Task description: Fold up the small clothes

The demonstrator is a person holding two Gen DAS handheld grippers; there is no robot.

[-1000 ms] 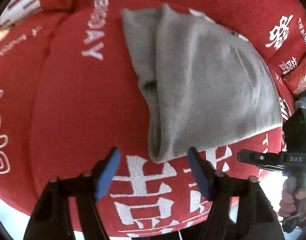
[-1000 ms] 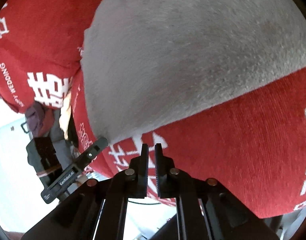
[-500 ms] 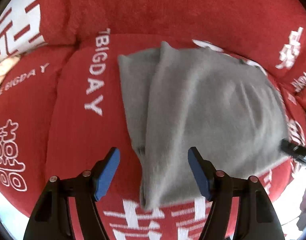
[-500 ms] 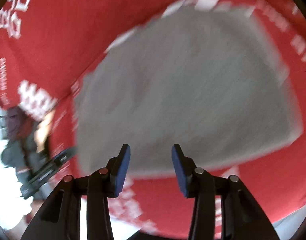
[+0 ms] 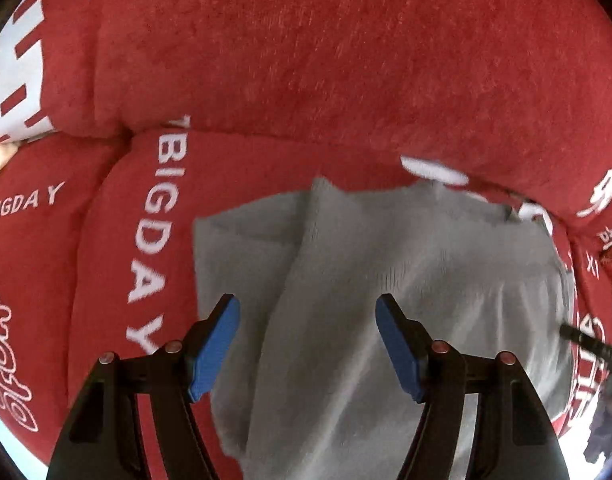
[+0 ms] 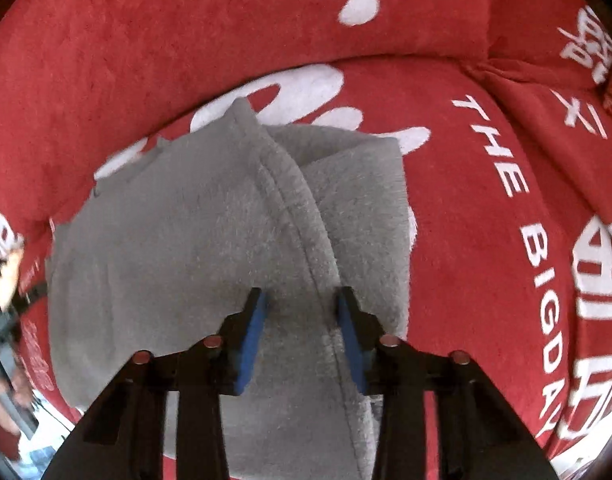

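both hand-held grippers, left [image 5: 307, 346] and right [image 6: 302, 334], hang released above the grey cloth [image 6: 194, 248]; a deep grab could snag the sofa cover [image 6: 485, 208] too

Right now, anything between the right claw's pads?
Yes: in the right wrist view the right claw stands open over the grey garment, its raised seam running between the pads; nothing is gripped.
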